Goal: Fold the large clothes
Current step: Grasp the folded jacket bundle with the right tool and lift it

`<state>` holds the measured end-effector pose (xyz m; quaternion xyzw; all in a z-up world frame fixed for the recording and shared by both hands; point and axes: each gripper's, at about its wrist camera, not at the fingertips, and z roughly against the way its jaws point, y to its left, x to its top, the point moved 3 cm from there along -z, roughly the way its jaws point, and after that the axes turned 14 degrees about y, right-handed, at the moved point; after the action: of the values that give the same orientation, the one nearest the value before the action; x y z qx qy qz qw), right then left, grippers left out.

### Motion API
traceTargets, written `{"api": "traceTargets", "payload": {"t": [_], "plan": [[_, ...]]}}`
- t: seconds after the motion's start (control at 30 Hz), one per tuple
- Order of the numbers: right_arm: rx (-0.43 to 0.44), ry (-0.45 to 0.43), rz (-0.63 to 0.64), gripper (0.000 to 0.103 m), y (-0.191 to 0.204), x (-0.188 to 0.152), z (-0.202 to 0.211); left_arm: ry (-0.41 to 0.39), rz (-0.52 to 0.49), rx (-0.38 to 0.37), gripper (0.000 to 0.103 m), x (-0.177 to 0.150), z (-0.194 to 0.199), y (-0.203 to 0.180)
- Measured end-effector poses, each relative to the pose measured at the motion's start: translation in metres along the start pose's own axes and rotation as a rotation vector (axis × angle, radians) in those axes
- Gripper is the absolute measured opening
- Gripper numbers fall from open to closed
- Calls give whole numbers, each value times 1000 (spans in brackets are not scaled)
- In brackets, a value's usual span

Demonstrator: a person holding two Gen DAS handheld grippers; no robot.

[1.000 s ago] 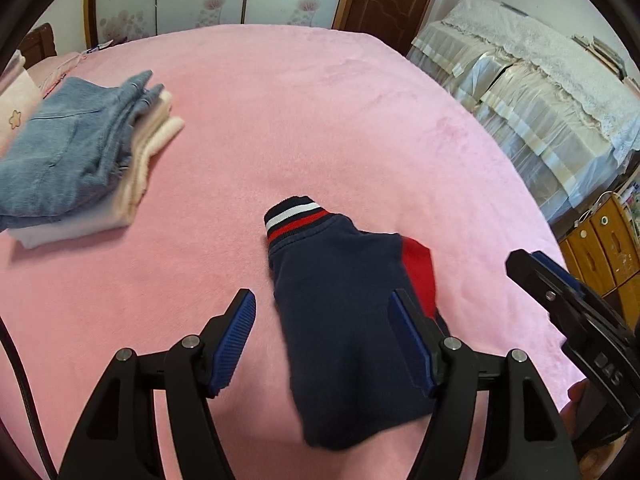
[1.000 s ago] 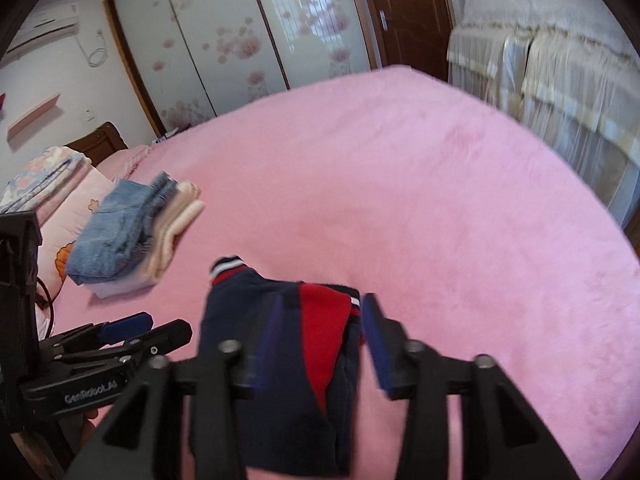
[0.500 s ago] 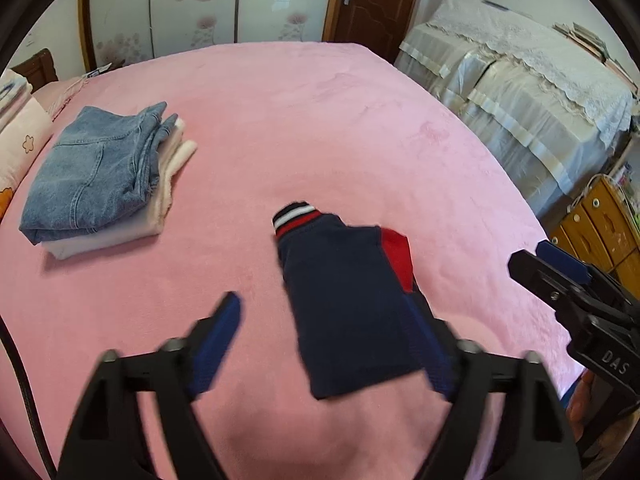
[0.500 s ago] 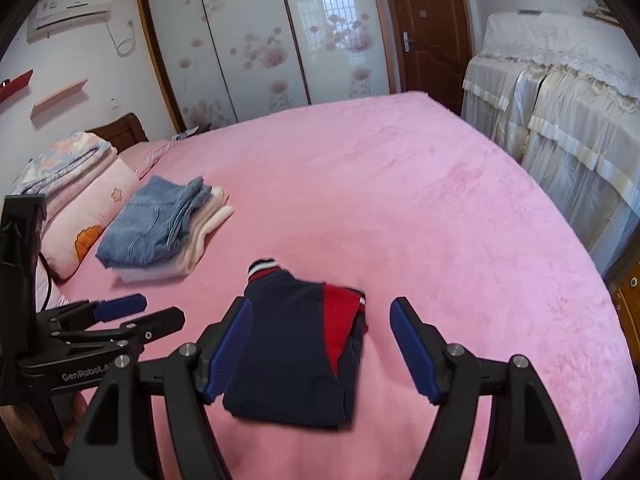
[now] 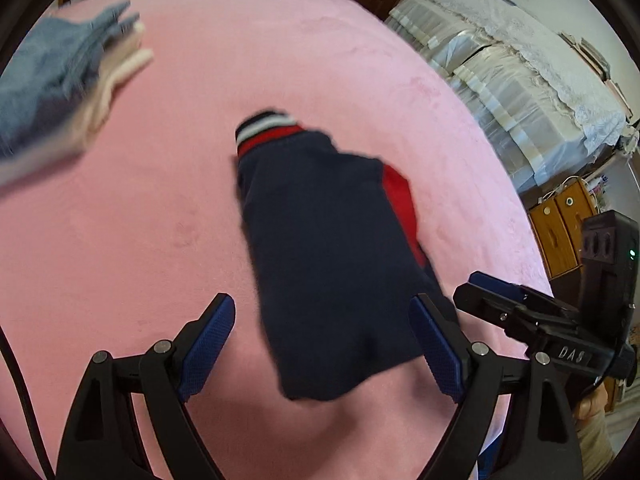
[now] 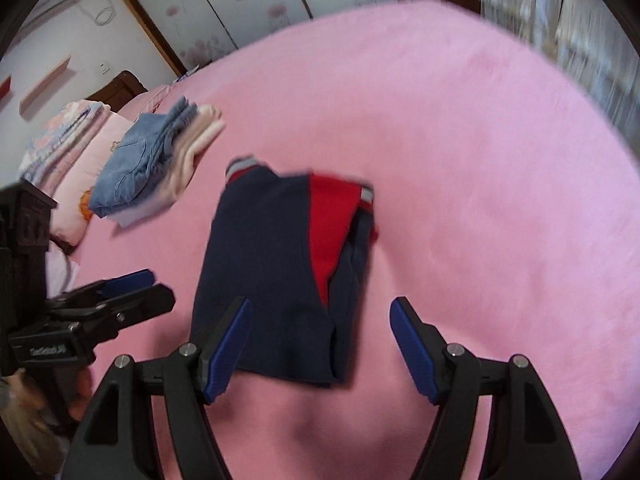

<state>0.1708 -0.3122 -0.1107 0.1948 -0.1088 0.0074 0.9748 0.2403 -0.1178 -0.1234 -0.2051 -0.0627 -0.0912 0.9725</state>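
Note:
A folded navy garment (image 5: 328, 248) with a red panel and a striped cuff lies on the pink bed (image 5: 160, 200). It also shows in the right wrist view (image 6: 272, 264). My left gripper (image 5: 324, 340) is open and empty, its blue pads either side of the garment's near end. My right gripper (image 6: 320, 344) is open and empty, just above the garment's near edge. Each gripper shows in the other's view: the right one at the lower right (image 5: 520, 312), the left one at the left (image 6: 108, 296).
A stack of folded clothes with jeans on top (image 6: 148, 164) lies at the left of the bed, also in the left wrist view (image 5: 60, 80). Pillows (image 6: 72, 136) sit behind it. A covered sofa (image 5: 520, 72) and a wooden cabinet (image 5: 560, 232) stand to the right.
Both grippers have dropped back down close to the folded garment after pulling away from it. The garment has not moved.

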Motion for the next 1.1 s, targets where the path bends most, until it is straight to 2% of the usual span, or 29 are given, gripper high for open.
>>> {"api": "traceTargets", "payload": {"t": [0.2, 0.43, 0.57, 0.6, 0.63, 0.67, 0.7, 0.77, 0.83, 0.97, 1.1], "plan": [[226, 92, -119, 72, -30, 11, -46, 81, 60, -61, 87, 4, -38, 22], [373, 97, -152, 70, -38, 25, -74, 94, 51, -128, 87, 6, -58, 28], [449, 95, -162, 51, -34, 30, -85, 89, 64, -170, 87, 8, -64, 29], [454, 86, -165, 47, -33, 31, -86, 84, 69, -179, 84, 10, -64, 29], [455, 80, -166, 45, -33, 31, -86, 80, 72, -201, 73, 11, -65, 28], [452, 73, -165, 42, -32, 30, -85, 82, 78, -221, 67, 9, -63, 27], [442, 61, -162, 38, -30, 29, -82, 70, 78, -209, 65, 8, -60, 26], [431, 44, -159, 34, -27, 26, -75, 54, 65, -182, 53, 6, -53, 22], [414, 18, -150, 31, -21, 21, -65, 41, 52, -163, 49, 2, -41, 16], [374, -9, -125, 29, -1, 10, -50, 21, 30, -96, 47, -11, -12, 7], [387, -32, -123, 29, 21, -10, -36, 10, 17, -68, 47, -33, 19, 7]]}}
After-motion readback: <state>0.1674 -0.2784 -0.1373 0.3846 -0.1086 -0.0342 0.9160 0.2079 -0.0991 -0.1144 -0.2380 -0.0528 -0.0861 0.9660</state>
